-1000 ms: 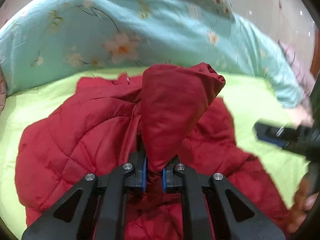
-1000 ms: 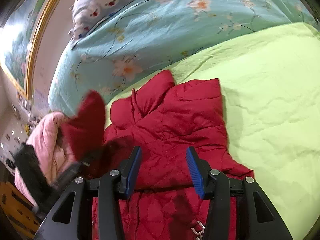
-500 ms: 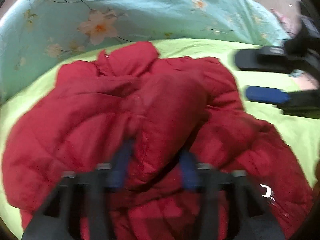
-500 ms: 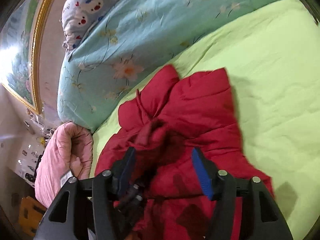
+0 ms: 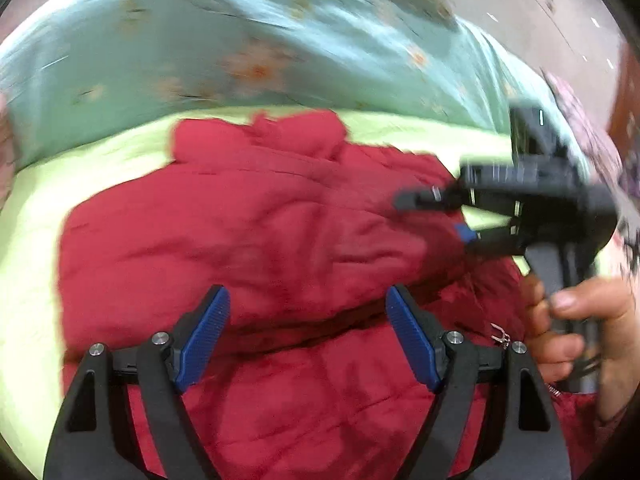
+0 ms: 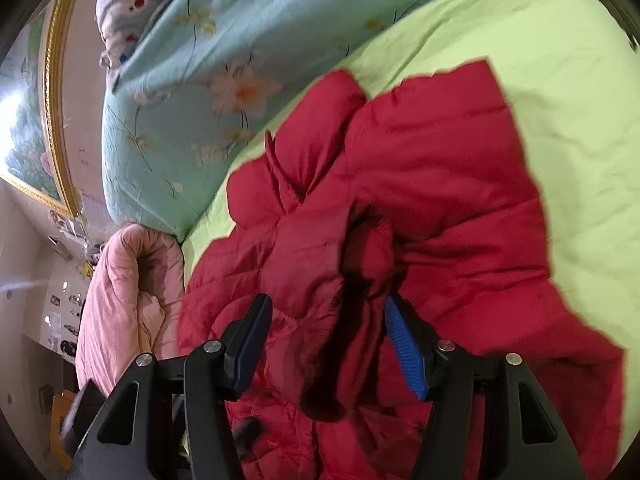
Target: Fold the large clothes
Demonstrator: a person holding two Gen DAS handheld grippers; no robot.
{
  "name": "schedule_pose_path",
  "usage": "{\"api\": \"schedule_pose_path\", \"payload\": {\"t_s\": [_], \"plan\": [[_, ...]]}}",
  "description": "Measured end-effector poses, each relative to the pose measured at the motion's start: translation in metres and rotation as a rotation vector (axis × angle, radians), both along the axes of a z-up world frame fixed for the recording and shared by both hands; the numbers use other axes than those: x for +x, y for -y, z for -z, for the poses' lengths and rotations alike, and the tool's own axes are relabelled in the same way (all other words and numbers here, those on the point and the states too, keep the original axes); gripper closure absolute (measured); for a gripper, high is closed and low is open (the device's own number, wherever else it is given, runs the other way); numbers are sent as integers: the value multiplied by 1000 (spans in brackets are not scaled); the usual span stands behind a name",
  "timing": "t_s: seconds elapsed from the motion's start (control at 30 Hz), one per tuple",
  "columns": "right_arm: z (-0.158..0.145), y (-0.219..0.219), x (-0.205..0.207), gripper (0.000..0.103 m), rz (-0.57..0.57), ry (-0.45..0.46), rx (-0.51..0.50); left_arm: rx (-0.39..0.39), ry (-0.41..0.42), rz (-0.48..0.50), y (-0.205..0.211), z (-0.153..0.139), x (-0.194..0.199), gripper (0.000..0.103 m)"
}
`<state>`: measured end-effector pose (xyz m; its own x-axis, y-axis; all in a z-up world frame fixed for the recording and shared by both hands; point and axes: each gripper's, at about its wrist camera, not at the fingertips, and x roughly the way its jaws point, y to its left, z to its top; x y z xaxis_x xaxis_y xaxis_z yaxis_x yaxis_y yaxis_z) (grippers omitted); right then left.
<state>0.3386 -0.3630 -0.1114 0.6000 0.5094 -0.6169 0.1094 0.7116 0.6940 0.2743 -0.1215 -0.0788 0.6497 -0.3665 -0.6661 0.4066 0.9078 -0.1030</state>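
A red quilted jacket (image 5: 256, 224) lies spread on the lime-green bed sheet (image 5: 32, 208), with one sleeve folded in across its body (image 6: 320, 248). My left gripper (image 5: 308, 320) is open and empty just above the jacket's middle. My right gripper (image 6: 328, 332) is open, its jaws either side of the folded sleeve's cuff without closing on it. The right gripper also shows in the left wrist view (image 5: 440, 216) at the jacket's right edge, held by a hand (image 5: 576, 320).
A teal floral duvet (image 5: 240, 48) is piled along the far side of the bed. A pink quilt (image 6: 128, 288) lies bunched beside the jacket at the left in the right wrist view. A framed picture (image 6: 28, 128) hangs on the wall.
My left gripper, shut on the raised sleeve a second ago, laid it across the jacket and opened. My right gripper moved in over the sleeve.
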Motion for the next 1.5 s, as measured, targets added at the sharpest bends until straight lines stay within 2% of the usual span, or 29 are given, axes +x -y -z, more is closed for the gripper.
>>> {"api": "schedule_pose_path", "payload": {"t_s": [0.03, 0.07, 0.1, 0.17, 0.33, 0.4, 0.47, 0.53, 0.63, 0.7, 0.73, 0.77, 0.83, 0.9, 0.97, 1.03, 1.13, 1.27, 1.33, 1.4, 1.5], "plan": [[0, -6, 2, 49, -8, -1, -36, -22, -1, -29, -12, -5, 1, 22], [1, -12, 3, 72, -23, -4, -64, -45, -2, -71, -27, -9, 4, 22], [1, -16, 4, 84, -38, -6, -72, -66, -1, -109, -40, -14, 7, 22], [-5, -21, 1, 91, -42, 19, -97, -96, 4, -169, -62, -19, 15, 22], [-52, -5, -14, 94, 6, 133, -144, -120, -6, -275, -95, -17, 38, 22], [-73, 11, -21, 95, 31, 179, -157, -129, -31, -278, -100, -9, 46, 22], [-83, 24, -22, 95, 46, 172, -203, -140, -74, -256, -98, 3, 57, 22], [-73, 31, -18, 95, 58, 125, -239, -129, -118, -236, -92, 17, 63, 22], [-39, 34, -12, 95, 56, 26, -262, -48, -174, -238, -79, 41, 74, 22], [-15, 35, -11, 85, 70, -39, -286, -16, -185, -240, -74, 48, 78, 22], [-10, 37, -14, 72, 93, -50, -284, -7, -189, -239, -73, 50, 79, 22], [-10, 40, -17, 71, 114, -48, -273, -4, -187, -237, -72, 50, 78, 22], [-24, 40, -28, 67, 183, -22, -328, 7, -188, -237, -71, 51, 79, 22], [-53, 34, -41, 67, 232, 73, -400, 10, -185, -237, -73, 52, 79, 22], [-75, 21, -48, 67, 215, 173, -404, 6, -183, -239, -73, 53, 79, 22], [-86, -1, -43, 67, 127, 226, -405, 14, -183, -240, -71, 53, 79, 22], [-73, -36, -17, 68, 2, 179, -441, 30, -189, -242, -70, 54, 80, 22], [-29, -58, 15, 72, -78, 83, -583, 54, -195, -235, -70, 56, 84, 21], [-3, -64, 31, 75, -120, -3, -649, 66, -205, -227, -71, 60, 86, 18], [14, -57, 41, 77, -131, -38, -616, 94, -203, -217, -70, 66, 87, 15], [23, -45, 46, 91, -99, -47, -580, 89, -215, -213, -73, 72, 90, 14]]}}
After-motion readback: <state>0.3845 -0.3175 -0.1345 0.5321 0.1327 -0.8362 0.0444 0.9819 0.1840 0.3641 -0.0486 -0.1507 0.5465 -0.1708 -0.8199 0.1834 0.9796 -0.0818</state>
